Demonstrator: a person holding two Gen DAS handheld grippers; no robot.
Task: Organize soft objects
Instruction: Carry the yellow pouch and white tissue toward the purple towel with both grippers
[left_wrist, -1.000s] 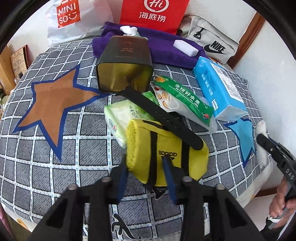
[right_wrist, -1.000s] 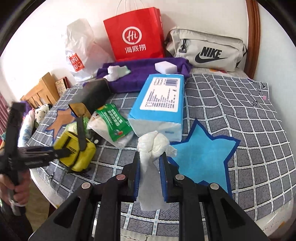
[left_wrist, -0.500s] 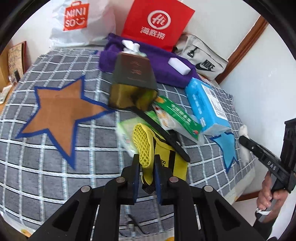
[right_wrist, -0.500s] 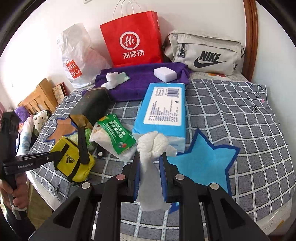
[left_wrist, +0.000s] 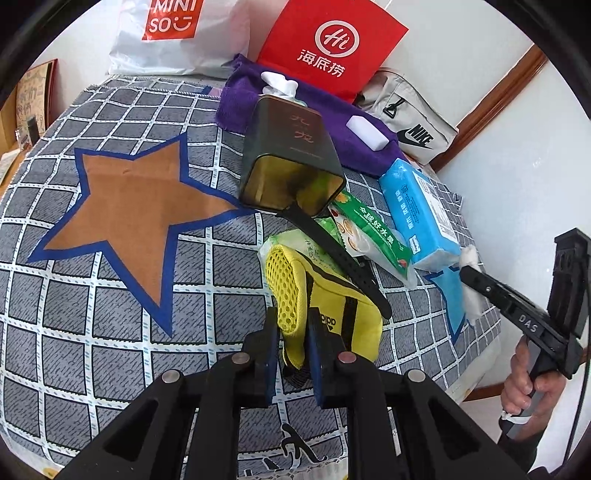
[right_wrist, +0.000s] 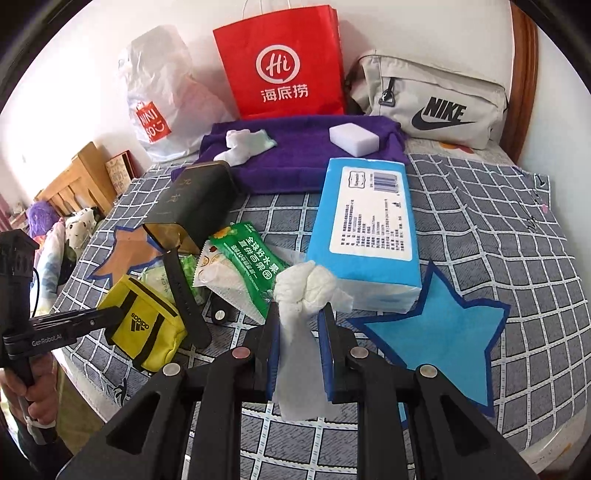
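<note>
- Two tongs in use, both loaded. Left tongs clenched on the mesh end of the yellow pouch; its far end lies ahead of the tips, against the black strap, and whether the pouch is clear of the bed cannot be told.
- Right tongs clenched on a knotted white tissue wad, knot above the tips, tail hanging down between the jaws, in the air over the bed's near edge.
- Step in hand, as judged: both soft items picked, transport pending. A likely drop site is the purple towel, well ahead of both tongs, where other soft items already lie.
- Next move calls for: lifting the pouch free of the strap without dragging it, and carrying past the dark tin lying on its side just ahead of the left tongs.
- Count, on the towel: one tissue wad, one white sponge block.
- Count, mid-bed: one blue tissue pack, one green snack packet, one pale green wipes pack, one tin, one strap.
- Count, at the wall: one red paper bag, one white plastic bag, one grey waist bag.
</note>
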